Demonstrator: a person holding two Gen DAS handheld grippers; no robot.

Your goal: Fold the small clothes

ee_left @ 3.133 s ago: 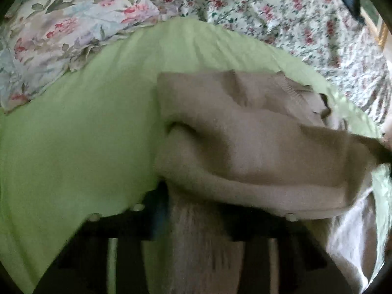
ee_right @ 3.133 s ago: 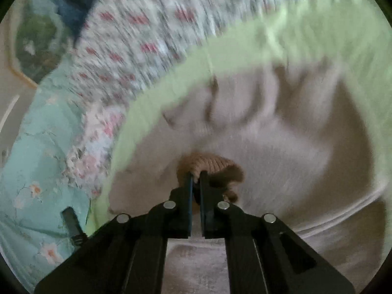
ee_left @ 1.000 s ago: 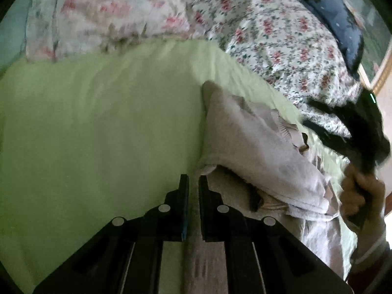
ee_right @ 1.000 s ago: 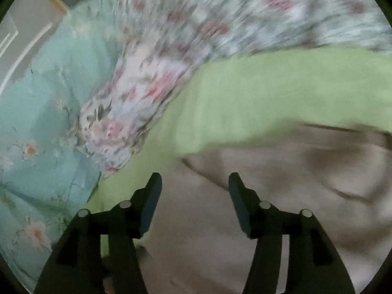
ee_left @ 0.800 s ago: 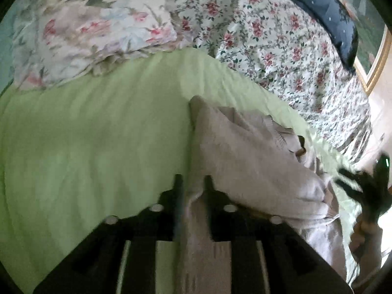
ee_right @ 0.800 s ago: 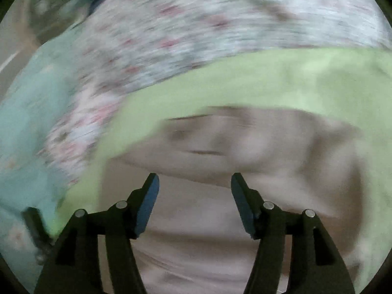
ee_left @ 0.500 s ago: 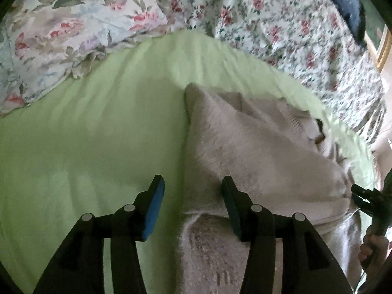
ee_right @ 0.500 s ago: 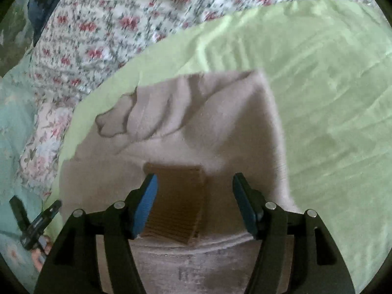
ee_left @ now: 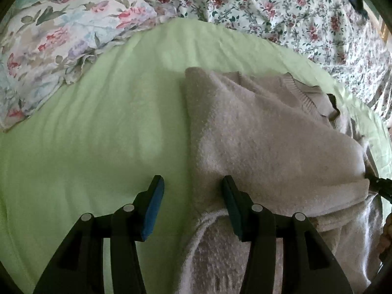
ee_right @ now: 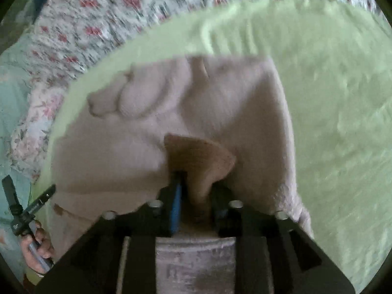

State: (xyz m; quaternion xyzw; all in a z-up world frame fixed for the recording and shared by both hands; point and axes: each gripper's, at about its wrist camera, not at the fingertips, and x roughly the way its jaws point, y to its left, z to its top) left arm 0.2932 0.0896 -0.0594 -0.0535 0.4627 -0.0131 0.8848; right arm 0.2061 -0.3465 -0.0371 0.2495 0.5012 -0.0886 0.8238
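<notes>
Two grippers in play, one garment. We see a beige fuzzy sweater [ee_left: 264, 147] lying partly folded on the green sheet [ee_left: 98, 134] that covers the bed; its folded body sits toward the sheet's right side in the left wrist view, with bare green stretching to the left. Ribbed neckline sits at the garment's far end, toward the small-flower quilt [ee_left: 281, 9] along the sheet's far edge. A large-print floral pillow [ee_left: 54, 39] overlaps the sheet's far-left corner.

We find the left gripper [ee_left: 193, 196] with jaws spread, blue pads apart and pinching nothing: its left finger is over bare sheet, its right finger over the sweater's left edge, so that edge lies between them. We can't tell if the tips touch the fabric.

We see the right gripper [ee_right: 196, 196] in its own blurred view with jaws closing, and a tan ribbed cuff [ee_right: 198, 156] bunched between them; the brown fabric fans out just past the fingertips, over the sweater's lower middle. Pads look pressed on it. At that view's lower left, a hand [ee_right: 36, 250] grips the other tool's handle beside the sheet's near edge.
</notes>
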